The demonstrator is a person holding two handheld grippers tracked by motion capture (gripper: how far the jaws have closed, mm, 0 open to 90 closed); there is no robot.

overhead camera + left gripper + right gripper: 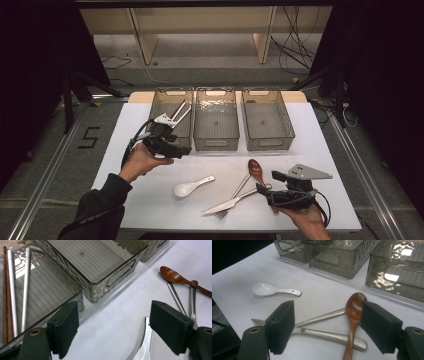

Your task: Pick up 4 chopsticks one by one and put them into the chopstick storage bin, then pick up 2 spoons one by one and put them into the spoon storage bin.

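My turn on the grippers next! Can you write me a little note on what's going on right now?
Left gripper: open, holding nothing, by the left bin.
Right gripper: open, holding nothing, over the cutlery pile.
Done: metal chopsticks lie in the left bin.
Left to sort: wooden spoon, knife, fork and white spoon, all on the table.
Middle bin and right bin hold nothing yet.
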